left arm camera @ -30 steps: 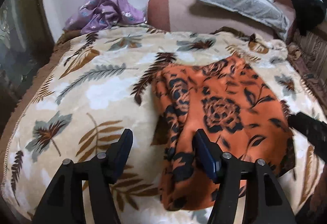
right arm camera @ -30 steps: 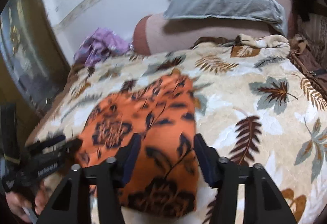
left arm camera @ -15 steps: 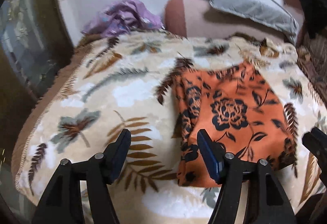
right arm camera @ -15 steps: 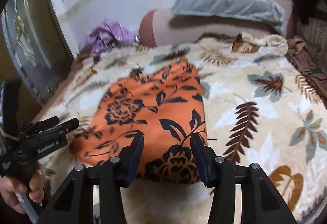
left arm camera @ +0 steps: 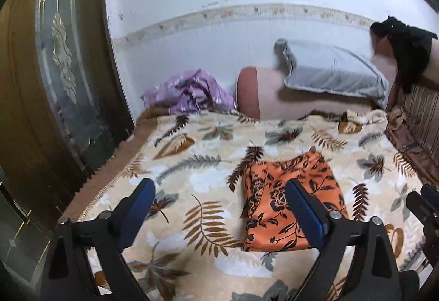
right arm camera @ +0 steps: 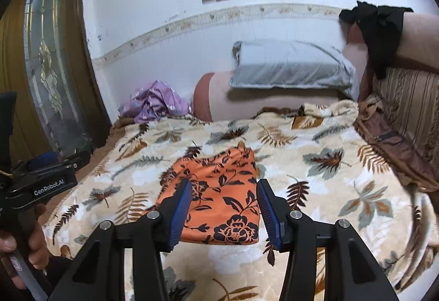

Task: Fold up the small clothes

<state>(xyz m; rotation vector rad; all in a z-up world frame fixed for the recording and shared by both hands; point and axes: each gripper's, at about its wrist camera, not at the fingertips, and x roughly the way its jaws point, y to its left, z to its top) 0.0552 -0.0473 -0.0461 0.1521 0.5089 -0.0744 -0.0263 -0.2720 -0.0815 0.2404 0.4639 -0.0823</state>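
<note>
Now both grippers are hanging above the bed, clear of the cloth. The left gripper [left arm camera: 219,207] is standing wide, its jaws having just been opening, with nothing between them but blanket [left arm camera: 192,218] far below. The right gripper [right arm camera: 223,211] is sitting about half open, also empty; the orange cloth [right arm camera: 219,191] shows between its pads only because it is lying on the bed underneath, not because it is being pinched.

The cloth is lying flat on the leaf-print blanket, middle of the bed, folded into a neat narrow rectangle; in the left view it sits at [left arm camera: 290,202], just right of centre. A purple garment [left arm camera: 189,92] is bunched at the head of the bed by the wall, left of the pillow [left arm camera: 334,73].

Judging by the tidy shape and both tools being free, this fold is looking done and the step in hand is the release and pull-away. The next move is probably calling for either one more fold across the orange piece or reaching far forward for the purple one, which would need a pinch on a loose edge and a drag onto open blanket.
</note>
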